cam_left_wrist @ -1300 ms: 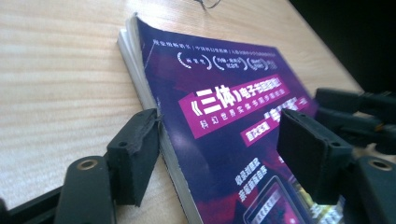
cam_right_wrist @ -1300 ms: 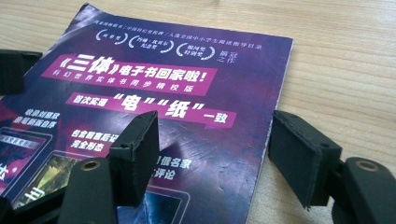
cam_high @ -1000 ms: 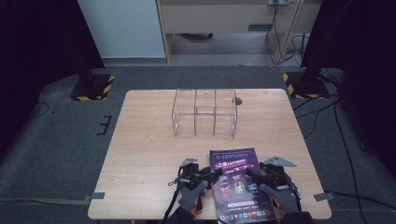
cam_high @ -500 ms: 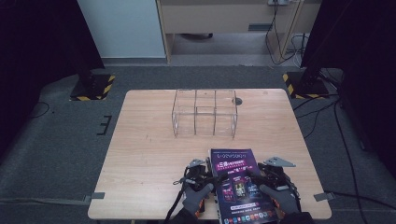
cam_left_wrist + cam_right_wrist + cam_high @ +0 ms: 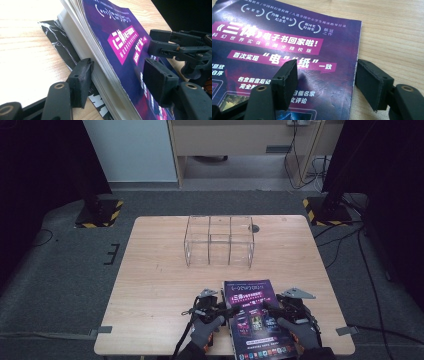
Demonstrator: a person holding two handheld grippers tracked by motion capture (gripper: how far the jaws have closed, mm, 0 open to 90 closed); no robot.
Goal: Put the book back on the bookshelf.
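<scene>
**A:** Item one?

**B:** Book (image 5: 255,320), purple cover, one. It lies at the near edge of the table (image 5: 160,270), between the two grippers. Its left side is tilted up off a black cover (image 5: 62,47) that lies flat beneath it.

**A:** Left gripper (image 5: 120,76)?

**B:** One. Its jaws have just been closing with the book's edge between them. One pad sits against the page edges and the other over the purple cover. I cannot tell whether that second pad presses.

**A:** Right gripper (image 5: 329,82)?

**B:** One, released. Its jaws straddle the book's other edge, one pad above the cover and one clear of the edge, over bare wood.

**A:** How should the step be handled?

**B:** It looks like taking hold of the book for a lift. The left jaws should bite deep on the whole page block, not a few leaves, or the pages will fan and slip. The right jaws should close squarely on the edge before any raise. Then both sides should come up level together.

**A:** Further out?

**B:** Clear box (image 5: 220,240), one, with dividers, at mid-table, well apart from the book. Table, one.
</scene>
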